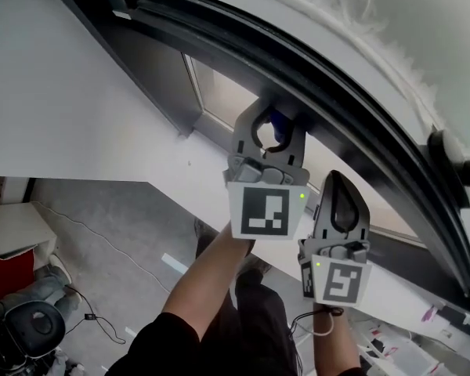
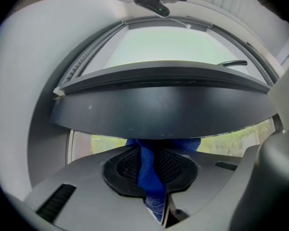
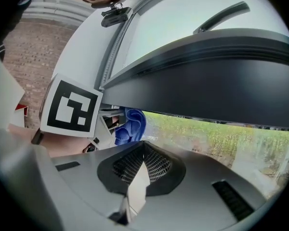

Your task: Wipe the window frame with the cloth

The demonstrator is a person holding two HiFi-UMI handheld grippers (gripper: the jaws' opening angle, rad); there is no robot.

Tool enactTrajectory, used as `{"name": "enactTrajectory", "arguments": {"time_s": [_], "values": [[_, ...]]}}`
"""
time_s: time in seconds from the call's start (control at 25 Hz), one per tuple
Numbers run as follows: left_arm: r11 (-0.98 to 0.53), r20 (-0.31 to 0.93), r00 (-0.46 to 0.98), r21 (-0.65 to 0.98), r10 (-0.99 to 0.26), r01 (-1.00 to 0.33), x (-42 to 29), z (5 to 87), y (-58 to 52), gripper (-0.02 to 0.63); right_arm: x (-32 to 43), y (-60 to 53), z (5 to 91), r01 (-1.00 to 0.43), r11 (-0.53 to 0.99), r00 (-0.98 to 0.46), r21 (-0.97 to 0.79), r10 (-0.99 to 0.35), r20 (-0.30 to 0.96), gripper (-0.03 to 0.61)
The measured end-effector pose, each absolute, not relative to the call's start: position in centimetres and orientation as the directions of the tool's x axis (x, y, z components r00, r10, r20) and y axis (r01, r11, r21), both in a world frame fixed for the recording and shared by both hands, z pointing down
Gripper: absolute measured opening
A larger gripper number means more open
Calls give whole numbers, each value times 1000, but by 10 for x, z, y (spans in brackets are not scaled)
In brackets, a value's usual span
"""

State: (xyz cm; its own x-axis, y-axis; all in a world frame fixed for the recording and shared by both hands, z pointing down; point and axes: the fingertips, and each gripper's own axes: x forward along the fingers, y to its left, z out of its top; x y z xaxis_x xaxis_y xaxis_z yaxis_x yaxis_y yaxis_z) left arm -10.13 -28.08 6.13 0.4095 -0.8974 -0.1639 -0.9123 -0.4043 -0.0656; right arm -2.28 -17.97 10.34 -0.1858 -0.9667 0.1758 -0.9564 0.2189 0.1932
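left claw (image 1: 268, 128): clamped down on the blue cloth (image 2: 147, 170). It sits mid-frame in the head view, tips pointing up at the window.

cloth: pinched between the left claw's pads. It runs up through them and bunches out past the tips, so the wad ends up in the lower middle of the left gripper view.

cloth vs frame: the top of the wad meets the lower edge of the dark window frame (image 2: 159, 109). Looks like it's touching there, as far as that view shows.

window frame: a wide dark bar, bent by the lens. It sweeps from the upper left of the head view down to the right edge.

right claw (image 3: 143, 163): closed up, tips together, nothing in it. It's just right of and below the left claw in the head view, close under the frame but apart from it.

marker cube (image 3: 70, 107): that's the left claw's cube, showing at the left of the right gripper view, with the blue wad poking out just to its right.

glass (image 3: 221, 138): below the dark bar, green blurry stuff outside.

handle (image 3: 221, 16): dark lever, upper right of the right gripper view.

forearm (image 1: 207, 280): bare, coming up from the bottom of the head view to the left claw.

floor (image 1: 117, 233): grey, lower left, with a thin cable (image 1: 86, 233) trailing across it.
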Motion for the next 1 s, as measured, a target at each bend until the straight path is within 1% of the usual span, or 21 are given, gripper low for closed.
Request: {"name": "enactTrajectory", "arguments": {"time_s": [0.08,0.4,0.56,0.76,1.0], "values": [[-386,-165,388,-46,-907,-921,-116,60,-289,52,-32,-187,103,-955,225,-191,191,-965,181,6],[-356,-142,369,-106,-919,-928,-141,60,-303,52,-70,-213,92,-952,256,-231,171,-961,154,6],[-330,-146,340,-92,-929,-940,-159,61,-313,52,-87,-220,90,-951,264,-241,160,-959,148,6],[-347,-123,364,-138,-923,-928,-169,63,-322,52,-108,-230,92,-950,274,-252,151,-956,152,6],[-325,-140,341,-124,-930,-938,-192,60,-334,52,-126,-243,87,-947,282,-261,155,-955,143,6]]}}
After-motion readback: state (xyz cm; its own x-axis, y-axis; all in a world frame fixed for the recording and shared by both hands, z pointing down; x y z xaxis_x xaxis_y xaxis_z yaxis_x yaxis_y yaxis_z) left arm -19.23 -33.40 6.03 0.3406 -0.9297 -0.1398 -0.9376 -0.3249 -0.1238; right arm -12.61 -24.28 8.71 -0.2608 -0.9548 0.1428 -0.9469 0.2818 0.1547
